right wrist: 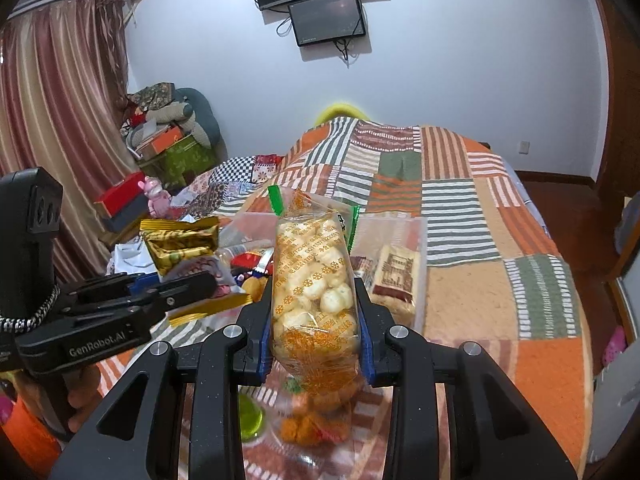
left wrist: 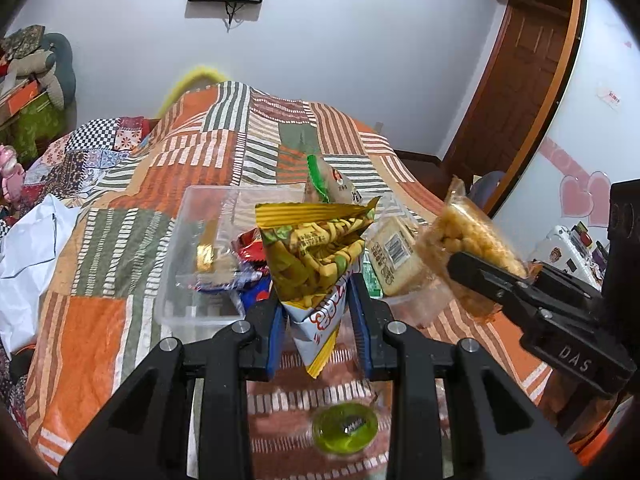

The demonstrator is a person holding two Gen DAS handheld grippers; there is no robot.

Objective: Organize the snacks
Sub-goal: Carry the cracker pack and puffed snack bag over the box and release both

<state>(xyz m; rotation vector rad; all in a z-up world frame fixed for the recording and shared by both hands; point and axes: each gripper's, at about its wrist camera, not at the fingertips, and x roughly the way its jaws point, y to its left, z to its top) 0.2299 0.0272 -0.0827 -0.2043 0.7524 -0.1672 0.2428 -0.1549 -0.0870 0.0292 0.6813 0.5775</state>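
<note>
Left gripper (left wrist: 318, 320): the fingers (left wrist: 276, 332) are closed on the lower corner of a yellow snack packet (left wrist: 316, 256). The packet stands upright at the centre of the left wrist view, held clear of the bed. In the right wrist view the same gripper enters from the left edge, with the packet (right wrist: 180, 248) at centre left.

Right gripper (right wrist: 316, 332): the fingers (right wrist: 366, 344) are clamped on both sides of a clear bag of puffed balls (right wrist: 310, 280). The bag stands upright at the centre of the right wrist view. In the left wrist view this gripper reaches in from the right edge, with the bag (left wrist: 464, 248) tilted at centre right.

Beyond the fingers: two clear plastic containers sit on the bed.
- Left container (left wrist: 188, 264): centre left of the left wrist view. It holds small wrapped snacks (left wrist: 250, 256).
- Right container (right wrist: 416, 248): right of centre in the right wrist view. It holds a tan packaged cake (right wrist: 394, 280), and a green-edged packet (left wrist: 332, 184) stands behind it.

A green jelly cup (left wrist: 344, 428) lies on the patchwork quilt (left wrist: 132, 200) at the lower centre of the left wrist view, below the fingers. The quilt covers the bed (right wrist: 520, 280).

Background: a wall monitor (right wrist: 328, 16) at top centre and a curtain (right wrist: 60, 120) at the left of the right wrist view.
</note>
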